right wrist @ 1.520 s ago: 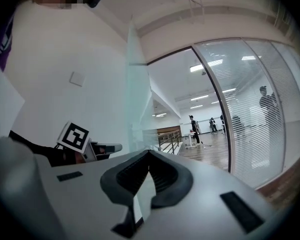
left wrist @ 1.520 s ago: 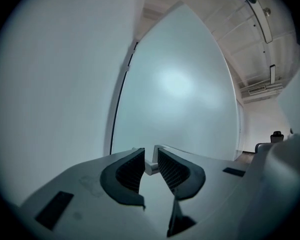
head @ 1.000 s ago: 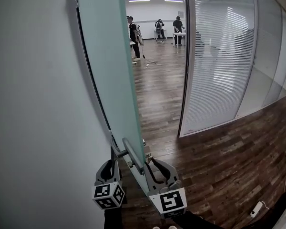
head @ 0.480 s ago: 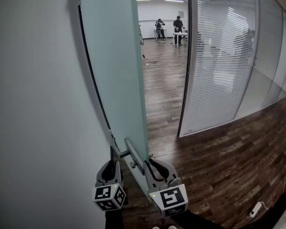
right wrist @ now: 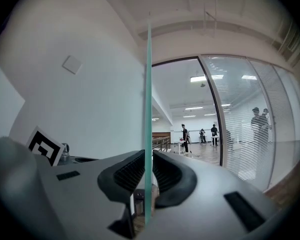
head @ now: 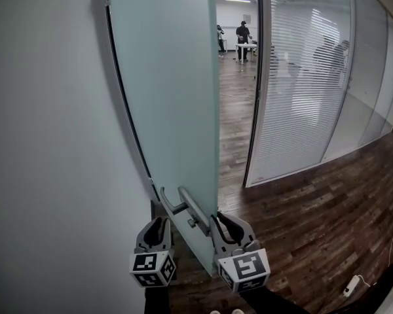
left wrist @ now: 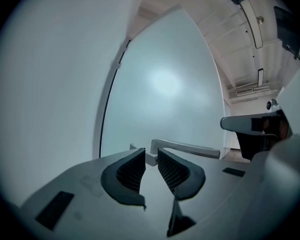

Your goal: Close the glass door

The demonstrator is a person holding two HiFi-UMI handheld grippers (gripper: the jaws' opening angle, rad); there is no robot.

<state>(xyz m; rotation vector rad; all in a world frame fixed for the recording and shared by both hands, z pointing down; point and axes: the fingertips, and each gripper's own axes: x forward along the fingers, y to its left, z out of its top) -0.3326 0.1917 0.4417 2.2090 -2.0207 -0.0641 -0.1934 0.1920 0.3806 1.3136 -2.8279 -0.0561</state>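
The frosted glass door stands partly open, and its free edge is a narrow gap away from the door frame. Low on the door is a metal bar handle. My right gripper is shut on the door's free edge, which runs as a thin green line between its pads. My left gripper is on the wall side of the door. Its jaws stand a narrow slit apart with nothing between the pads. The handle lies just past their tips.
A white wall is close on the left. A glass partition with blinds stands to the right of the doorway. Several people stand far down the room beyond. A white plug and cable lie on the wood floor at lower right.
The door has swung to the right toward its frame, and the open gap has narrowed. Both grippers moved right with it. The right one keeps its hold on the edge.
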